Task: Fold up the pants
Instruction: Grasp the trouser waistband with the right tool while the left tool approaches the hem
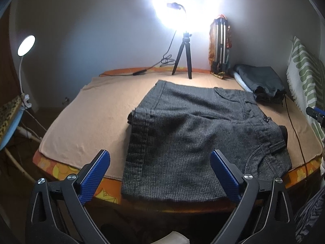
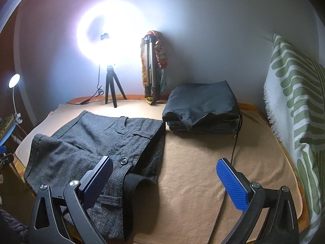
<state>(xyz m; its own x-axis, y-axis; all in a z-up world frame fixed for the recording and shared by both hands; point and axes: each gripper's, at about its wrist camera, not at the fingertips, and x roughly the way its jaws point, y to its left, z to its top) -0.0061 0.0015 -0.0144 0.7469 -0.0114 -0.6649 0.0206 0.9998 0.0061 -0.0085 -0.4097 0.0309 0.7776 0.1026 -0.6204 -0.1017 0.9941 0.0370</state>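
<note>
Both jaws wide and holding nothing, left gripper (image 1: 160, 174) over the near hem of the grey pants (image 1: 182, 134), right gripper (image 2: 164, 181) beside the waistband, pants (image 2: 91, 142) folded on the tan blanket (image 2: 203, 172), long axis running near edge to ring light (image 1: 184, 4).

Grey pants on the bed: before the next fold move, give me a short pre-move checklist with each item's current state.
1. Left tool open, holding nothing: ok.
2. Right tool open, holding nothing: ok.
3. Grey pants lying flat: not ok, the near part is rumpled, with a dark lining bulging out at the edge.
4. Near pants edge hangs over the bed's front edge: not ok.
5. Black cable clear of the pants: ok.
6. Folded dark garment stack apart from the pants: cannot tell.
</note>
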